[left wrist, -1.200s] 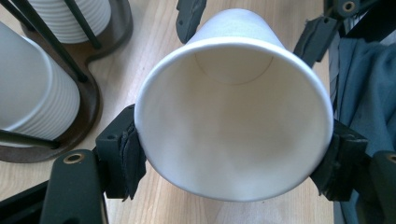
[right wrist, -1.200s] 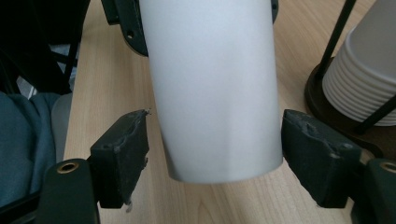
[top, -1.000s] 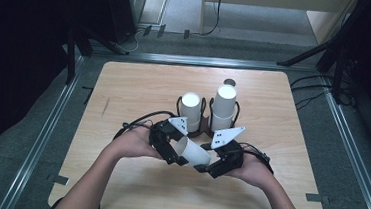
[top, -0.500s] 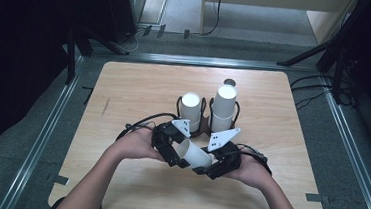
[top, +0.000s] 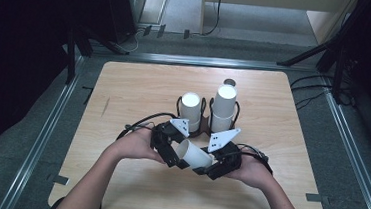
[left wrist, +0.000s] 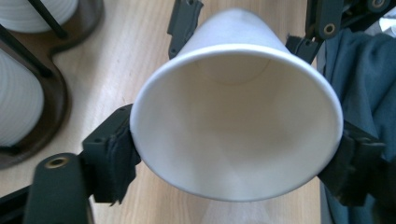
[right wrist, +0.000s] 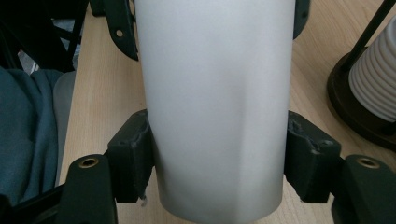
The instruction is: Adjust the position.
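- White paper cup (top: 195, 155) lies on its side just above the wooden table (top: 134, 88), near the front edge, held between the two grippers.
- Its open mouth faces the left gripper (top: 170, 151); its narrower closed end points toward the right gripper (top: 214, 164).
- From the left gripper view, the cup (left wrist: 236, 116) shows its hollow inside, and the two black pads (left wrist: 114, 158) sit against the rim on either side. The jaws have just been opening a little, yet the pads are in contact with the rim, which is pressed slightly oval.
- From the right gripper view, the cup (right wrist: 217, 107) runs straight away from the camera, and the pads (right wrist: 133, 154) clamp its wall near the base on both sides. These jaws have just been closing on the cup, and the paper shows a faint dent between them.
- Both hands, the left hand (top: 132, 145) and the right hand (top: 256, 172), rest low over the table, close together.
- Behind the grippers, a dark wire holder (top: 204, 128) stands with two stacks of white cups: a shorter stack (top: 191, 105) on the left and a taller stack (top: 224, 105) on the right.
- Grey three-cornered plates top each gripper.
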